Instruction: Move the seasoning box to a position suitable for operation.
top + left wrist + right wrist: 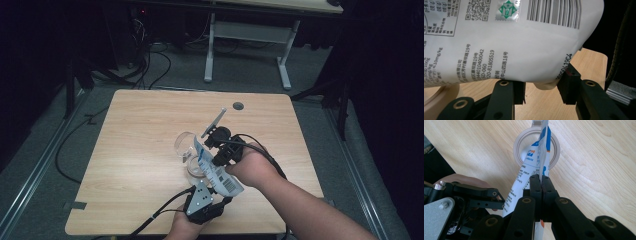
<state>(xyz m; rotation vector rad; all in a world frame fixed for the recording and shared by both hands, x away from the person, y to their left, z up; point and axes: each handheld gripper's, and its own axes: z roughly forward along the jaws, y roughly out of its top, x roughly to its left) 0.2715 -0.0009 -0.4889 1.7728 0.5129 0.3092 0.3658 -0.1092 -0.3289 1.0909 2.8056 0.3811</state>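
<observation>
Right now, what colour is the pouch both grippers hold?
The pouch is white with black print, a barcode and blue panels; the right gripper view shows the blue best.

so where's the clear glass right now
In the high view the clear stemmed glass lies tipped on its side near the middle of the wooden table, just left of the white printed pouch whose top edge the right claw pinches.

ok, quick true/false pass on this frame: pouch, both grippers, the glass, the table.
1. The right gripper is shut on the pouch. True.
2. The pouch is plain black. False: it is white with blue print and a barcode.
3. The left gripper is at the pouch's bottom end. True.
4. The glass stands on a metal tray. False: it sits on the wooden table.
5. The pouch lies flat on the table. False: the grippers hold it over the glass.
</observation>
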